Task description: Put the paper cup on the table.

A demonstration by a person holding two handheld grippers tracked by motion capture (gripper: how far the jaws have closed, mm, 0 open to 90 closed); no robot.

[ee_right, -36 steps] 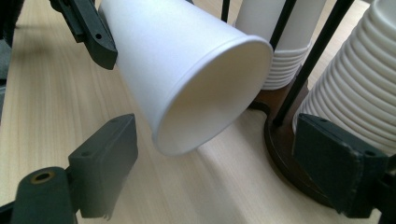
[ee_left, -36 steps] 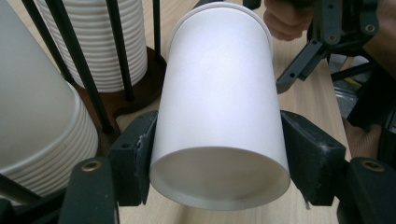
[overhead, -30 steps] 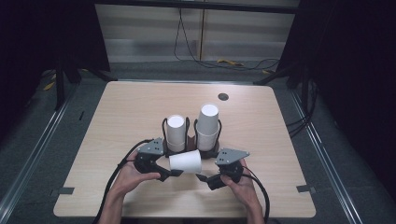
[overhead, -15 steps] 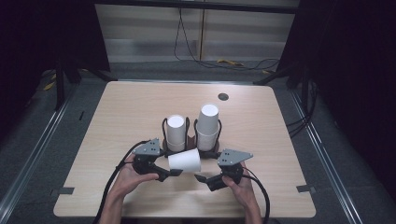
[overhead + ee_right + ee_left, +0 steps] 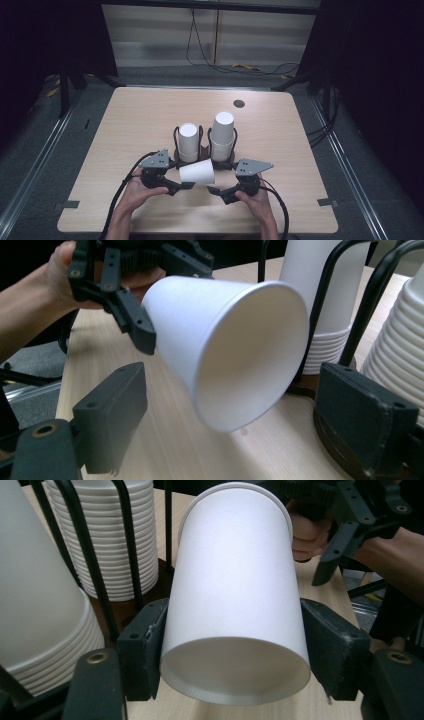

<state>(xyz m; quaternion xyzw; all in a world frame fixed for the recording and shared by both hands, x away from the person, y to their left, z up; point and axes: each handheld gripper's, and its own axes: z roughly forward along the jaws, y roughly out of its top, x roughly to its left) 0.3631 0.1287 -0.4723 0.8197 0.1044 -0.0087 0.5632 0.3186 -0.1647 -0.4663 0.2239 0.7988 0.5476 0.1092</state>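
One white paper cup (image 5: 197, 172) lies sideways above the near table (image 5: 130, 120), clamped at its base by the left gripper (image 5: 186, 185). The right gripper (image 5: 212, 190) stands released beside its mouth. Two stacked-cup racks (image 5: 200, 142) stand just beyond.

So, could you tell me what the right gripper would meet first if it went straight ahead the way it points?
Most likely the open mouth of the paper cup, which the left gripper holds sideways just ahead of the right gripper, whose jaws stand open.
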